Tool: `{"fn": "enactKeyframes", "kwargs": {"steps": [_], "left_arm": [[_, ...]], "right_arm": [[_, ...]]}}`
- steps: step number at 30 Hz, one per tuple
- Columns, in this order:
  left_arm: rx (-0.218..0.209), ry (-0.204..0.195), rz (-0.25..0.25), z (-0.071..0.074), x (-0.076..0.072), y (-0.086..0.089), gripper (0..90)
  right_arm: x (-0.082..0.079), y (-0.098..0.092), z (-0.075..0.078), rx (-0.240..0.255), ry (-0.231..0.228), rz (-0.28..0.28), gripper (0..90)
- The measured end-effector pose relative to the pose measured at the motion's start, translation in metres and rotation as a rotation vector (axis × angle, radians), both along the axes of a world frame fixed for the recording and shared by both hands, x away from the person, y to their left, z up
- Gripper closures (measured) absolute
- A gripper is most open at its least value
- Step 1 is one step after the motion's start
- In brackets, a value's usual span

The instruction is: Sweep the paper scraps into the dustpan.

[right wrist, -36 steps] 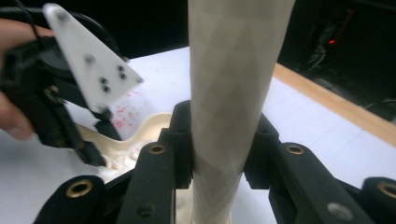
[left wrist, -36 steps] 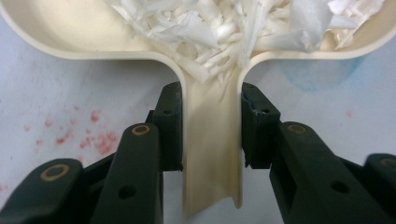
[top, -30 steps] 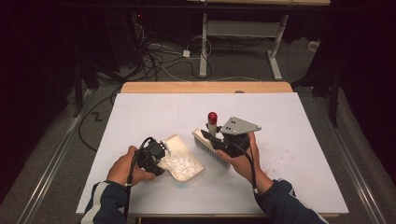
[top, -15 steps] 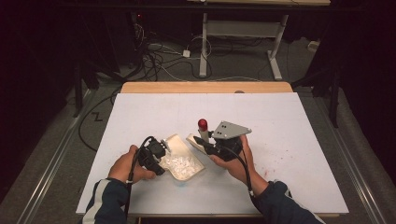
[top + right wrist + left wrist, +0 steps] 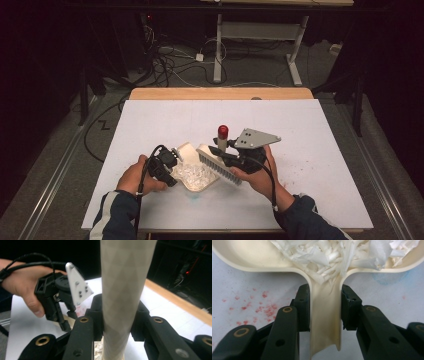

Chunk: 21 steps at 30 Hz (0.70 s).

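Two grippers sweep paper shreds near the tabletop's front edge.
Left gripper (image 5: 324, 312) pinches the stiff, light dustpan (image 5: 325, 315) handle; right gripper (image 5: 117, 322) clamps the rigid brush (image 5: 123, 290) handle.

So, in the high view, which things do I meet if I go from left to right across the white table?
Left hand → left hand-held gripper → cream dustpan with white shreds → brush → right hand-held gripper → grey plate.

White table (image 5: 320, 150), cream dustpan (image 5: 192, 182) of white shreds (image 5: 192, 172), faint red specks (image 5: 320, 160)
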State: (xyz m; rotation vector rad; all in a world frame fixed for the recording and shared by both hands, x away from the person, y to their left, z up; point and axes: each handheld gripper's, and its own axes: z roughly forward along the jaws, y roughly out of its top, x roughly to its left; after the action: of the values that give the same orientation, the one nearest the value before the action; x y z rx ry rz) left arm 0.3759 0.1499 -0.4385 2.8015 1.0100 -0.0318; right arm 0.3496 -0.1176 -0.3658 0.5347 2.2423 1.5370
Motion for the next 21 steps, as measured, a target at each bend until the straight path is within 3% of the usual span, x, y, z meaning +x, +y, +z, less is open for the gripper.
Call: {"fn": "enactKeyframes", "kwargs": {"steps": [5,9,15,21], "left_arm": [[-0.011,-0.006,0.019,0.0,0.003,0.002,63.2],[-0.03,-0.026,0.056,0.001,0.007,0.003,63.1],[-0.042,-0.047,0.104,-0.002,0.015,0.007,63.1],[-0.08,-0.058,0.16,-0.004,0.019,0.015,63.0]], "right_arm": [[0.005,-0.014,0.005,0.036,0.013,-0.02,70.3],[0.007,-0.023,0.008,0.03,0.011,-0.043,70.3],[0.009,-0.039,0.011,0.012,0.025,-0.044,70.3],[0.007,-0.06,0.013,-0.011,0.046,-0.043,70.3]]}}
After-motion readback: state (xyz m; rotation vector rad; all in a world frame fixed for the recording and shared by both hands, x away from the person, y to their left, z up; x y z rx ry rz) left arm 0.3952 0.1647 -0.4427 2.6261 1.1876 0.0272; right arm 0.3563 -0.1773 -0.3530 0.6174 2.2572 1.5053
